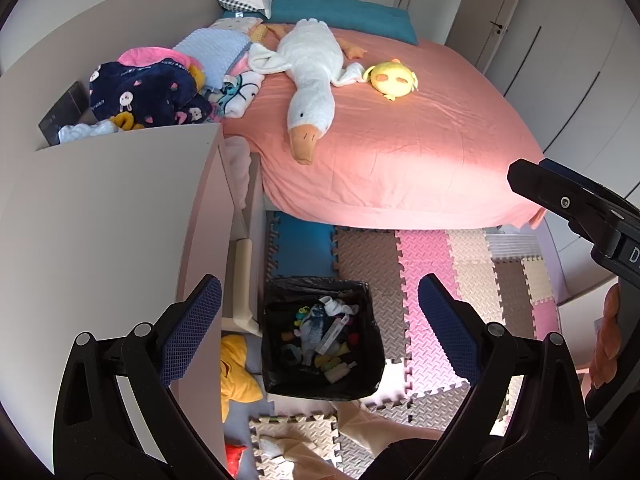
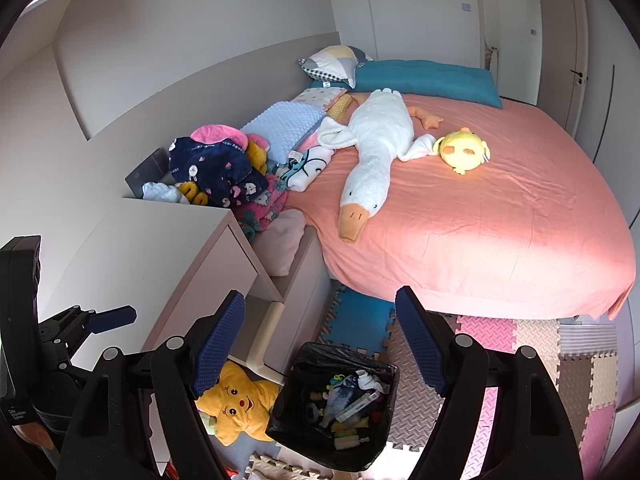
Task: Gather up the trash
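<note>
Black-lined trash bin [image 1: 322, 336] on the floor mats beside the bed, already part full w/ scraps. Left gripper [image 1: 320, 334] & right gripper [image 2: 320, 354] hang above it, jaws wide, empty. Risk: soft toys nearby, e.g. yellow star plush [image 2: 234, 408], get grabbed as trash

I am looking over a pink-sheeted bed [image 2: 500, 208] where a white goose plush [image 2: 372, 152] is lying beside a yellow chick plush [image 2: 464, 150]. A yellow star plush [image 2: 236, 404] is sitting on the foam puzzle mats [image 1: 432, 264].
</note>
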Motion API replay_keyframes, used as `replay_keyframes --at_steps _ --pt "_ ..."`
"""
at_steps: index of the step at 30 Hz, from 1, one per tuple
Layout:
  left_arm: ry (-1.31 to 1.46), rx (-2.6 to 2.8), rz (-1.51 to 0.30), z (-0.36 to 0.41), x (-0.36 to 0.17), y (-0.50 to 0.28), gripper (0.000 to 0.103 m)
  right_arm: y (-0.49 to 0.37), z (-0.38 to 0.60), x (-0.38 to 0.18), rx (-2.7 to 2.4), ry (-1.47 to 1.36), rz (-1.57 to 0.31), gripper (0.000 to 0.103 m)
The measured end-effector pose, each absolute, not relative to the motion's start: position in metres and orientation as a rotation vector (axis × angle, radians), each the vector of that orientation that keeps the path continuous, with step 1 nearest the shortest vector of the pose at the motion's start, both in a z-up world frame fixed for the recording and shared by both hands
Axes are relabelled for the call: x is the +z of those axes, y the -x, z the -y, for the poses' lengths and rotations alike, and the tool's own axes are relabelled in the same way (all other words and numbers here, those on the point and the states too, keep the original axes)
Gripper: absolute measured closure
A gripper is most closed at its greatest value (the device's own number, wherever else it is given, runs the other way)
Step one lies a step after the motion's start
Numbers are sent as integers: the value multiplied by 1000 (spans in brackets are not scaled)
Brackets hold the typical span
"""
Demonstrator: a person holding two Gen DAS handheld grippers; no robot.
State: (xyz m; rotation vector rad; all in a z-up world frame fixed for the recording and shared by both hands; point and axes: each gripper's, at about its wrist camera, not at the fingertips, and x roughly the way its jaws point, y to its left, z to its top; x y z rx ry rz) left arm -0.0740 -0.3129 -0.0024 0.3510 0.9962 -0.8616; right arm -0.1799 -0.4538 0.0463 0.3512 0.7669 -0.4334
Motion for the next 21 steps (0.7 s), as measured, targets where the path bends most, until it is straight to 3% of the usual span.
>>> replay_keyframes --at_steps 21 --pt "-332 -839 -1002 309 -4 68 8 178 451 46 -435 -350 -769 25"
